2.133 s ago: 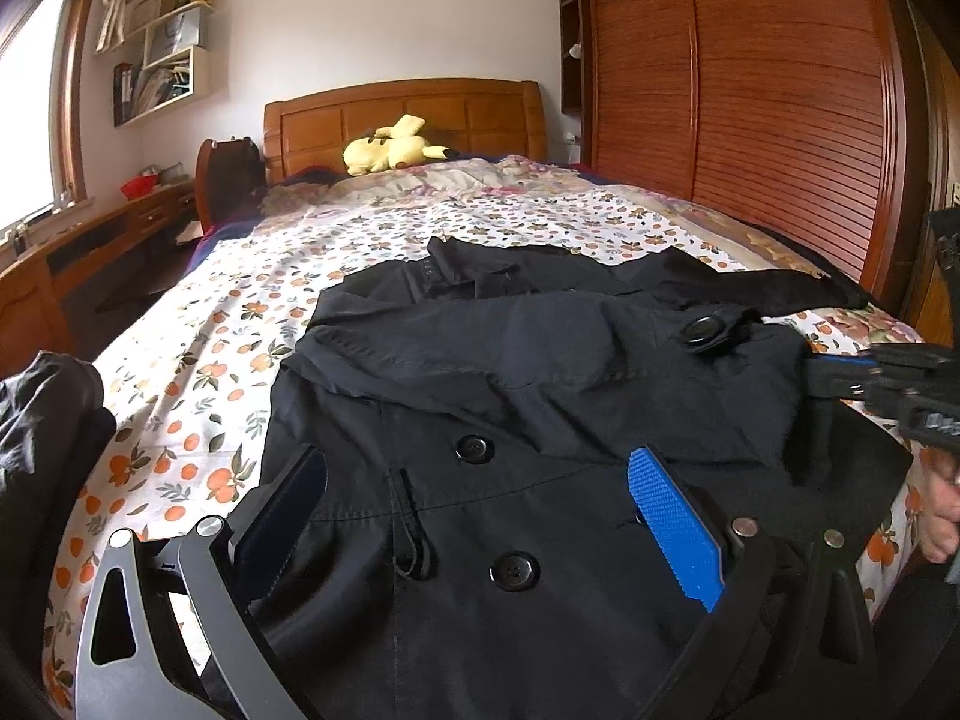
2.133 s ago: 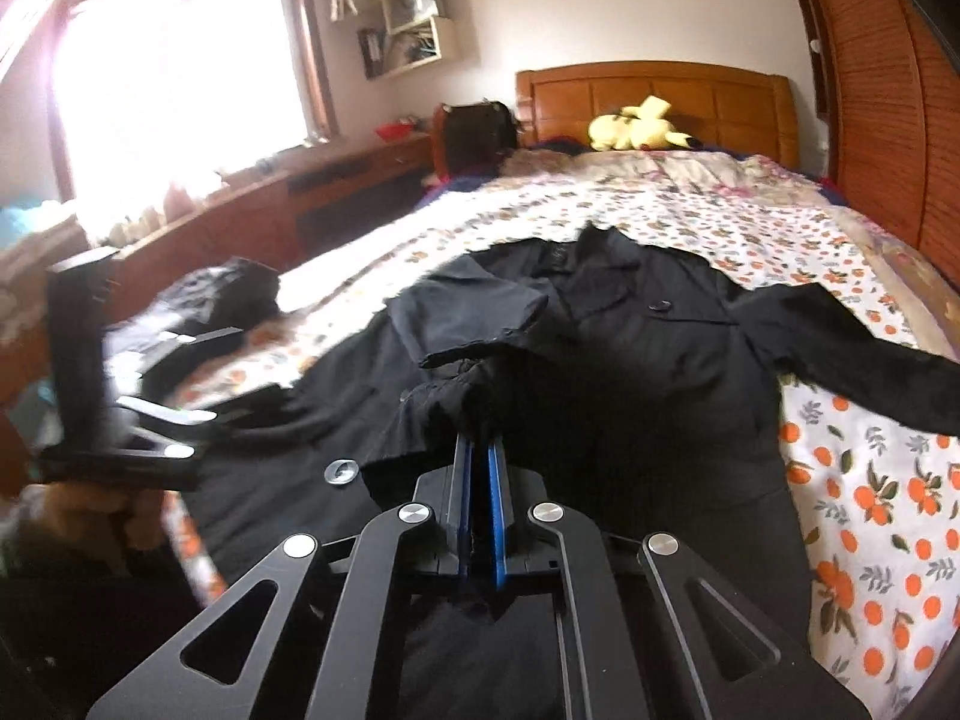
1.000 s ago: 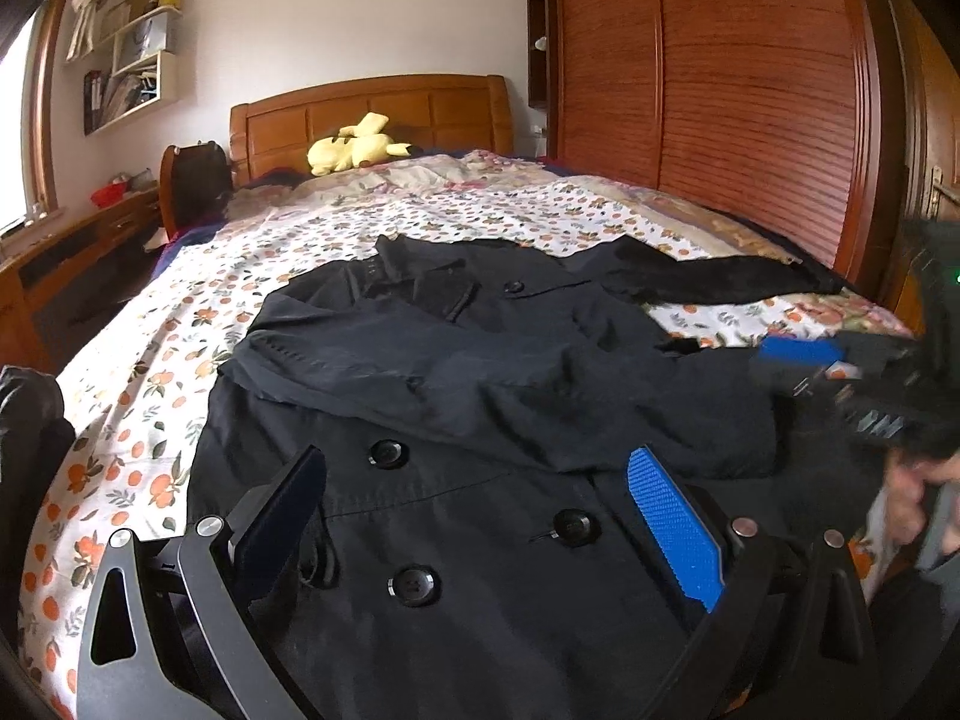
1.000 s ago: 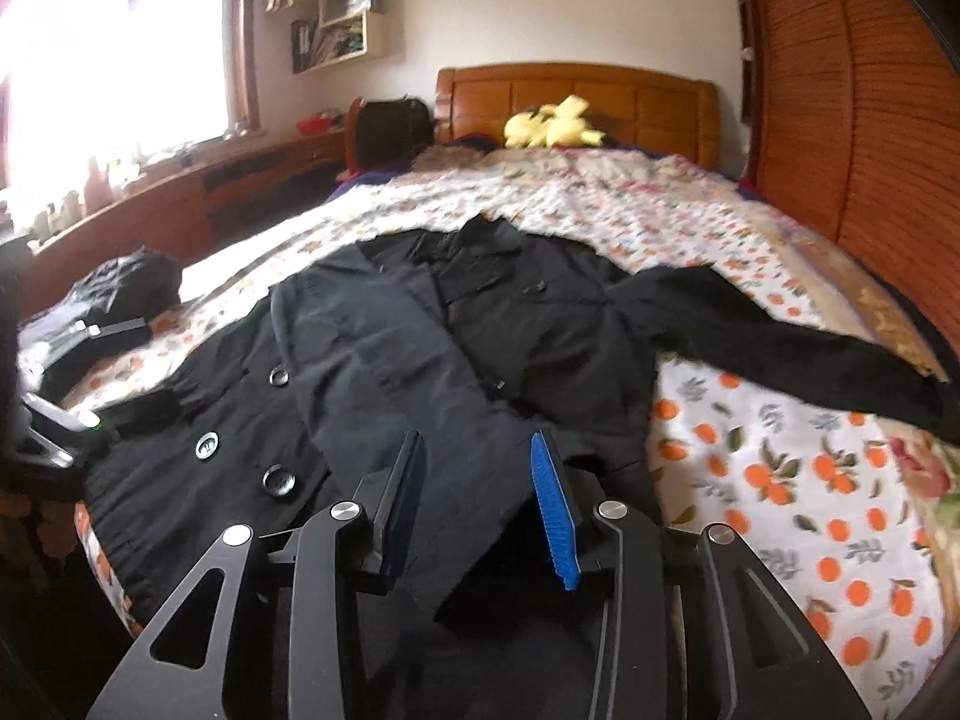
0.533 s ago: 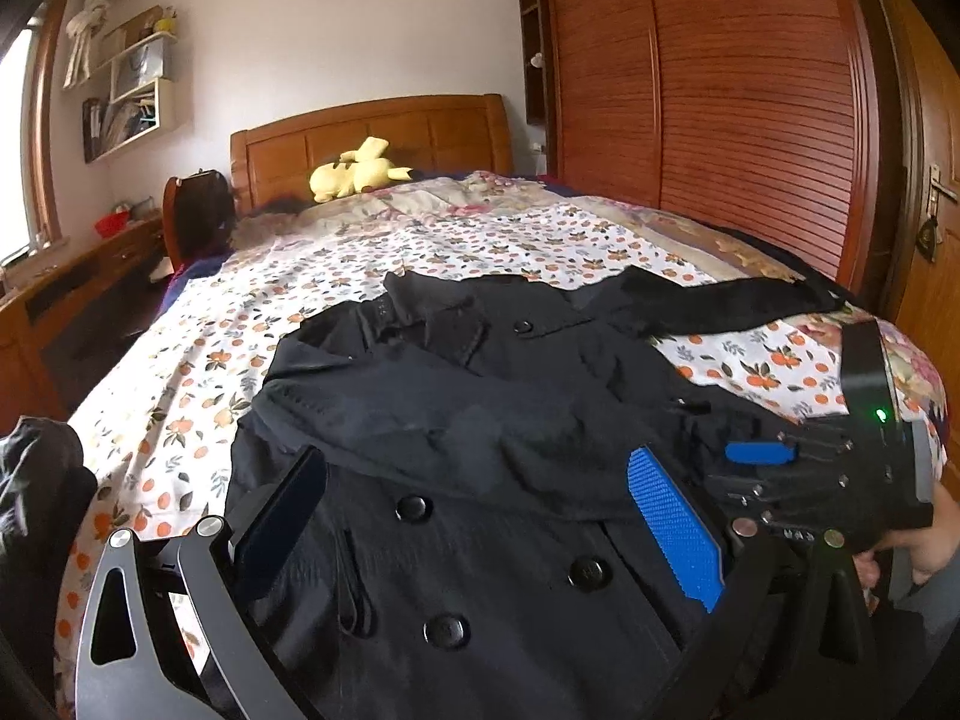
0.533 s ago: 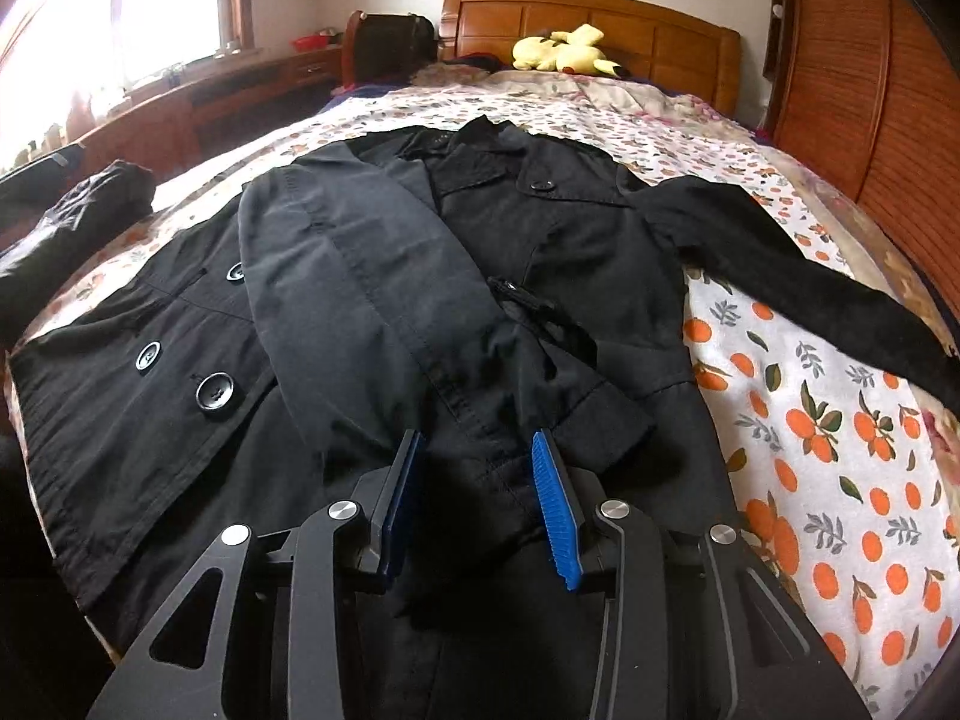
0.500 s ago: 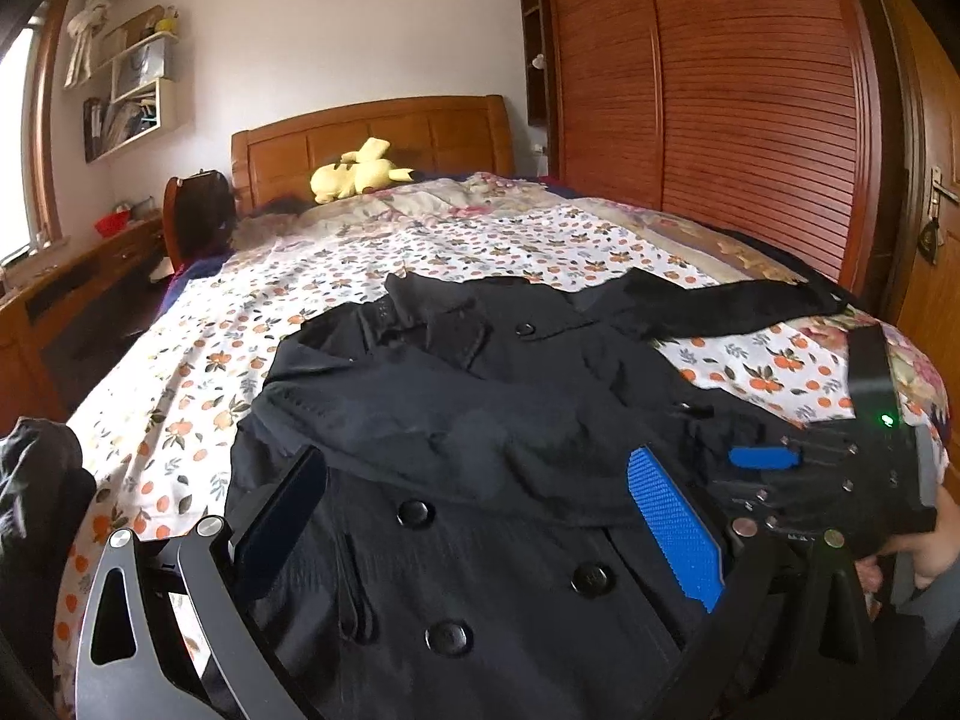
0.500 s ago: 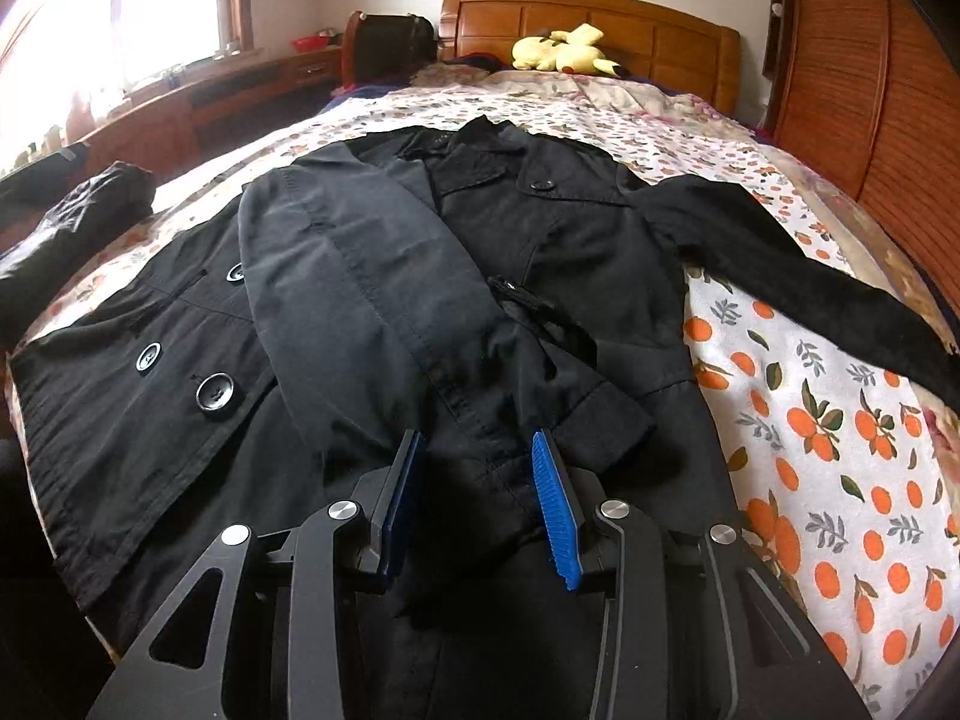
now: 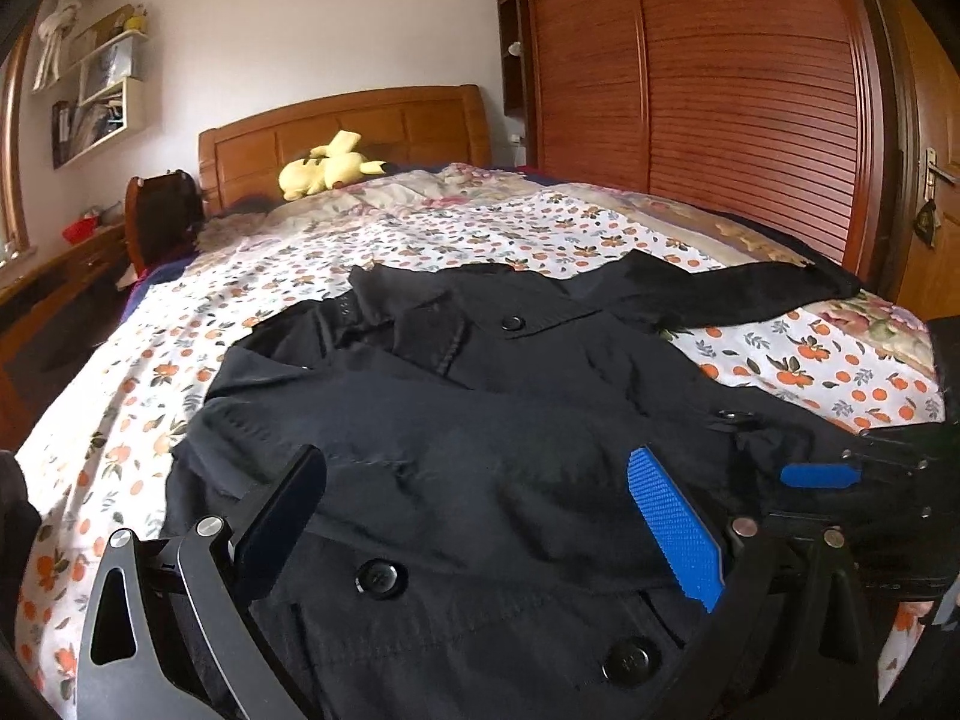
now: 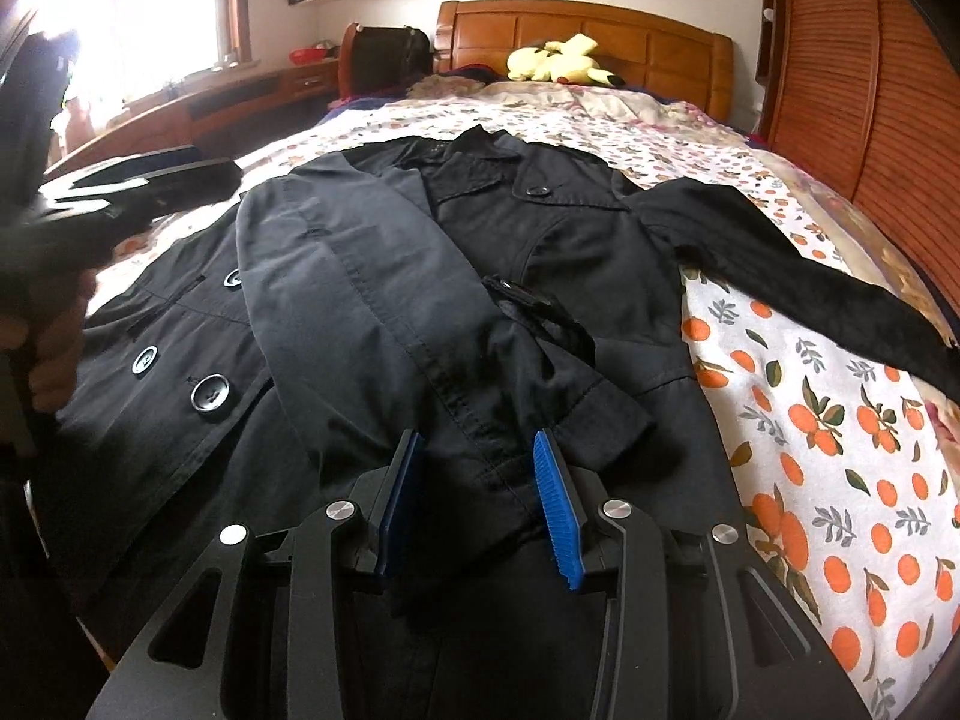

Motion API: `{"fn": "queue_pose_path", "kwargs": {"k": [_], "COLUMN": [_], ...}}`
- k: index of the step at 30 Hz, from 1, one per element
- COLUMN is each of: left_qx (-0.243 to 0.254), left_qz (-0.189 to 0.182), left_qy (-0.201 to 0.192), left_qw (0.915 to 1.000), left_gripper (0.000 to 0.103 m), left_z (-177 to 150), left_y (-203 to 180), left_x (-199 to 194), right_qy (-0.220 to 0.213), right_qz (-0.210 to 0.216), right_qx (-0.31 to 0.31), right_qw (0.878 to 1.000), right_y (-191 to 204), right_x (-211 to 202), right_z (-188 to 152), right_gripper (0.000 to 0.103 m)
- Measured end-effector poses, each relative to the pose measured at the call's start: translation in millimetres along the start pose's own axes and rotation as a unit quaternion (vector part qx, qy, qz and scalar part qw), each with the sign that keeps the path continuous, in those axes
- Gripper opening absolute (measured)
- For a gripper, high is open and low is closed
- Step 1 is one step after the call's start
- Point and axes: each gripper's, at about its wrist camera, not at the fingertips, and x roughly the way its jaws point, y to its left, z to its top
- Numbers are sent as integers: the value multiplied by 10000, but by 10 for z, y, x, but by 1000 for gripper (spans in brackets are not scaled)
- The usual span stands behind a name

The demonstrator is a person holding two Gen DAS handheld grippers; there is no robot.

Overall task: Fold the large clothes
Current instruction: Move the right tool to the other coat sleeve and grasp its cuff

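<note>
Since a moment ago the right gripper has sunk toward the black coat, spread at the bed's foot edge, and the left gripper has slid sideways over it. One sleeve lies folded across the front; the other reaches the right edge. A yellow plush rests by the headboard. Both grippers' fingers are released, parted above the cloth.

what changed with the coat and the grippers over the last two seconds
The right gripper, earlier shut on the coat's sleeve cuff, has laid that sleeve across the black coat and let go; its jaws now stand open over the cuff. The left gripper has swung to the right. Unchanged: left jaws open and empty, far sleeve spread on the bedspread.
</note>
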Motion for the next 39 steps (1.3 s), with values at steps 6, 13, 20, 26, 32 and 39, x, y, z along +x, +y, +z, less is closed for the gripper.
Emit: {"fn": "queue_pose_path", "kwargs": {"k": [6, 13, 20, 26, 32, 39], "left_qx": [-75, -106, -79, -10, 21, 48], "left_qz": [-47, 27, 81, 61, 52, 9], "left_qy": [74, -59, -188, -331, -409, -437], "left_qw": [9999, 9999, 9998, 9994, 9991, 9990], "left_gripper": [101, 101, 101, 101, 101, 101], "left_z": [-117, -224, -268, -278, -273, -269], "left_y": [17, 11, -9, -42, -69, -92], "left_x": [153, 140, 114, 53, 16, 4], "right_qy": [-86, -520, -863, -820, -708, -194], "right_qz": [-110, -125, -540, -1007, -1360, -1640], "right_qx": [57, 339, 605, 598, 835, 1414], "right_qw": [9999, 9980, 9930, 9897, 9846, 9761], "right_y": [-5, -108, -485, -858, -1305, -1901], "right_x": [-61, -406, -686, -693, -519, -6], "right_z": [7, 60, 294, 577, 827, 886], "right_gripper": [45, 58, 62, 62, 62, 62]}}
